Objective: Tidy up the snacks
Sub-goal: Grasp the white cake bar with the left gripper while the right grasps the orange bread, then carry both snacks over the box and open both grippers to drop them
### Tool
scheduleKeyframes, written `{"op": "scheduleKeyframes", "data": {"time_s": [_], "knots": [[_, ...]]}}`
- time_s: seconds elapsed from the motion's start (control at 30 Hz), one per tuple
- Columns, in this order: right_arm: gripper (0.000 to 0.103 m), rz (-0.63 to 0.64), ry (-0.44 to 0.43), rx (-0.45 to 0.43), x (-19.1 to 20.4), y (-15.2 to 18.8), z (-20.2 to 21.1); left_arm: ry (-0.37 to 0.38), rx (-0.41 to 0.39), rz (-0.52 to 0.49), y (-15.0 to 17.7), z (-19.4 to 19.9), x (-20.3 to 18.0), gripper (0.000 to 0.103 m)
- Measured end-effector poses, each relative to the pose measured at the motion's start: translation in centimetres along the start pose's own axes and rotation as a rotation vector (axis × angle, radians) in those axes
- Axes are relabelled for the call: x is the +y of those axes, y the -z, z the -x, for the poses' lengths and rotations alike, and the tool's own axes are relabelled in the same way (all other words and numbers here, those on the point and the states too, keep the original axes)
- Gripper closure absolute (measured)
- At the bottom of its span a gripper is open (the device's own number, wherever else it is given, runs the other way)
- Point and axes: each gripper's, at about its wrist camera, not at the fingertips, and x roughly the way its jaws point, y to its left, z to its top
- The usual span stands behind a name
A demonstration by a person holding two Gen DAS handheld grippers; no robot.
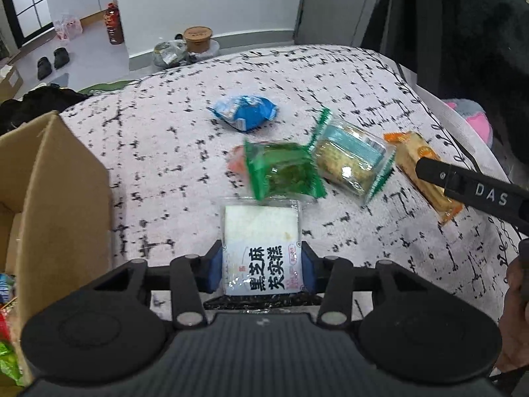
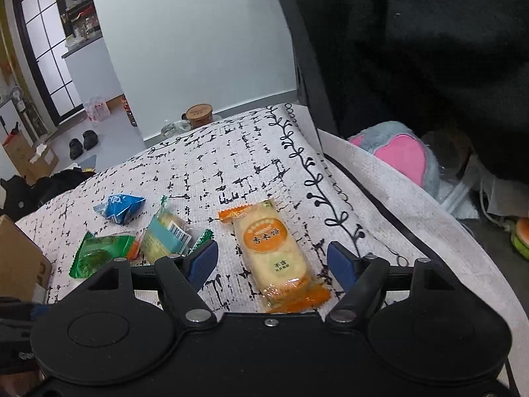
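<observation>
My left gripper (image 1: 261, 269) is shut on a white snack packet with black Chinese characters (image 1: 261, 248), held just above the patterned cloth. Ahead lie a green packet (image 1: 284, 172), a clear cracker pack with a teal label (image 1: 350, 162), a blue packet (image 1: 244, 112) and an orange rice-cracker packet (image 1: 423, 172). My right gripper (image 2: 272, 263) is open, its blue pads either side of the orange rice-cracker packet (image 2: 274, 254), which lies flat on the cloth. The right gripper's finger shows in the left wrist view (image 1: 463, 182) over that packet.
An open cardboard box (image 1: 59, 205) with snacks inside stands at the left edge of the white cloth with black marks (image 1: 165, 152). A plush toy (image 2: 403, 155) and dark clothing sit to the right. A lidded tub (image 1: 198, 38) stands beyond the far edge.
</observation>
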Motion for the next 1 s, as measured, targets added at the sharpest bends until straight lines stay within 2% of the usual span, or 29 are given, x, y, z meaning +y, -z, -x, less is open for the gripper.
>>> {"op": "scheduleKeyframes", "data": {"time_s": [0.1, 0.17, 0.27, 0.3, 0.33, 0.7, 1.0], "knots": [[0.03, 0.028, 0.01, 0.004, 0.6, 0.2, -0.5, -0.015, -0.009, 0.014, -0.1, 0.3, 0.5, 0.058], [0.034, 0.032, 0.017, 0.024, 0.6, 0.5, -0.9, -0.019, -0.014, 0.021, -0.2, 0.5, 0.7, 0.058], [0.054, 0.05, 0.024, 0.044, 0.6, 0.9, -1.1, -0.022, -0.024, 0.025, -0.4, 0.8, 0.8, 0.058], [0.065, 0.047, 0.015, 0.052, 0.5, 0.9, -1.1, -0.02, -0.027, 0.025, -0.4, 0.9, 0.8, 0.058], [0.068, 0.037, 0.003, 0.061, 0.5, 1.0, -1.0, -0.018, -0.028, 0.026, -0.4, 1.0, 0.8, 0.058], [0.071, 0.01, -0.035, 0.023, 1.0, 0.8, 3.0, 0.02, -0.096, 0.015, -0.7, 3.7, 1.3, 0.058], [0.07, -0.014, -0.074, -0.025, 3.8, 0.1, 5.7, 0.047, -0.165, 0.021, -1.0, 6.7, 2.6, 0.058]]}}
